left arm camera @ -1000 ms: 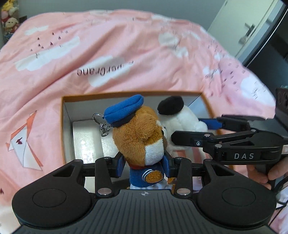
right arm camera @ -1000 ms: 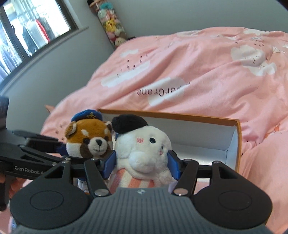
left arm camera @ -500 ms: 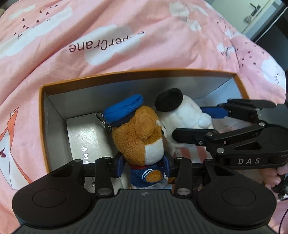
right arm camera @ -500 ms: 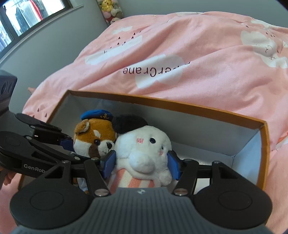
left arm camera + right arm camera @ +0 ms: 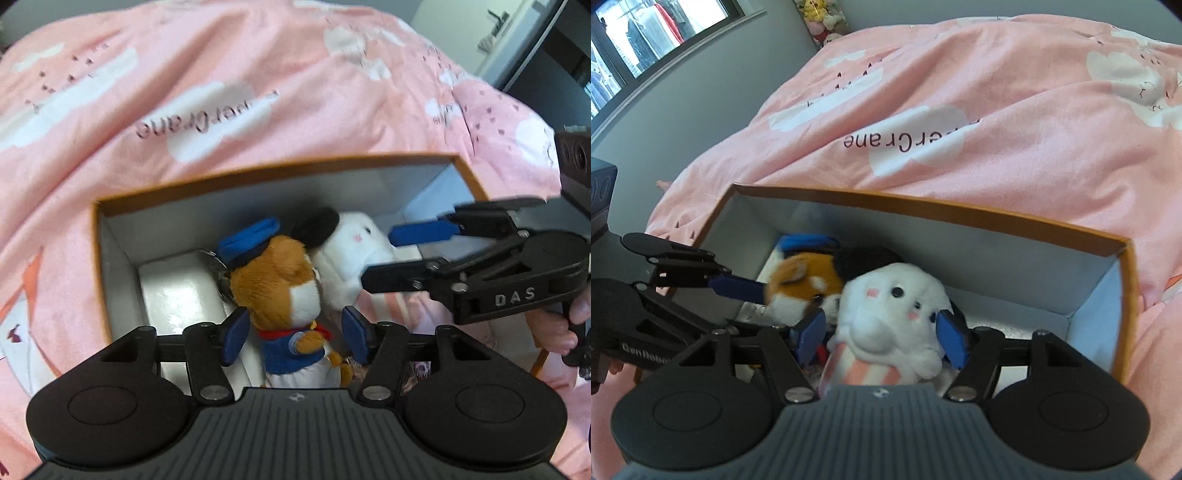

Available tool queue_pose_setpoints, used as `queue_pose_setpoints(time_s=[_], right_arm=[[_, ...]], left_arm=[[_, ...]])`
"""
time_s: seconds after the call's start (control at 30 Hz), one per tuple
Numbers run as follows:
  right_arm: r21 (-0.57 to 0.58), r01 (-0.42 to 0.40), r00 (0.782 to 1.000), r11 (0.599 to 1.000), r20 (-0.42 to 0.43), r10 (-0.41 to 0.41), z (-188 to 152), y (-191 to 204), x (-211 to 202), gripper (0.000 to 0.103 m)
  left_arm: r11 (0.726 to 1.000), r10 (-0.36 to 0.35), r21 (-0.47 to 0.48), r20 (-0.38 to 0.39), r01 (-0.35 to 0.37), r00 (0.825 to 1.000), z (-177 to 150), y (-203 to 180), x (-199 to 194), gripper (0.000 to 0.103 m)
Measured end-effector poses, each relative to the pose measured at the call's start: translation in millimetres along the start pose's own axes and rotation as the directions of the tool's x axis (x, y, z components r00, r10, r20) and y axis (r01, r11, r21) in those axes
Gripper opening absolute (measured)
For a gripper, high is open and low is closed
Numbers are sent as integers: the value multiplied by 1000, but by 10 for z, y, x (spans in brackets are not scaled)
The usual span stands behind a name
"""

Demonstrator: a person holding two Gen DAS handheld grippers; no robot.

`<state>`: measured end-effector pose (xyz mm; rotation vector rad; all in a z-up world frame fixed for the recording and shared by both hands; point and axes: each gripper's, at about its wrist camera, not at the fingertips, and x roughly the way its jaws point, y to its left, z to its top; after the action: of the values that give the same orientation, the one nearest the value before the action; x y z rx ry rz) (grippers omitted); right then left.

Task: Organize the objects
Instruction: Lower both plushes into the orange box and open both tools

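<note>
Orange-edged cardboard box [image 5: 258,173] on the pink bed cover [image 5: 184,92] is filled at one end by a brown plush [image 5: 280,280] and a white plush [image 5: 890,306]; room is left beside them. Both are flanked without contact by the opening left hand-held gripper [image 5: 293,328] and right hand-held gripper [image 5: 881,330]

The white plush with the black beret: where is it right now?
In the right wrist view the white plush sits inside the orange-rimmed box, between the opening right claw's pads, pressed against the brown sailor plush on its left.
</note>
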<state>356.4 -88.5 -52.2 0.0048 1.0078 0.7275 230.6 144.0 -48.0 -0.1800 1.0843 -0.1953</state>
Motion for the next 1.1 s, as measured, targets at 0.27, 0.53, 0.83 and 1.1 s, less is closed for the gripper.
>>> queue_pose_setpoints(time_s=[0.27, 0.53, 0.83, 1.1], right_arm=[[6, -9, 1000, 1000, -14, 9, -39, -28, -113, 40], [-28, -3, 1000, 1000, -19, 3, -80, 83, 12, 34], [-31, 26, 1000, 999, 1, -26, -120, 130, -123, 35], [-88, 77, 991, 993, 116, -66, -326, 445, -650, 50]], left_arm=[[998, 31, -64, 36, -29, 999, 57, 21, 45, 46], [995, 73, -72, 28, -71, 997, 43, 70, 134, 38], [995, 73, -67, 80, -67, 994, -48, -20, -37, 40], [995, 104, -34, 266, -99, 958, -384, -445, -660, 55]])
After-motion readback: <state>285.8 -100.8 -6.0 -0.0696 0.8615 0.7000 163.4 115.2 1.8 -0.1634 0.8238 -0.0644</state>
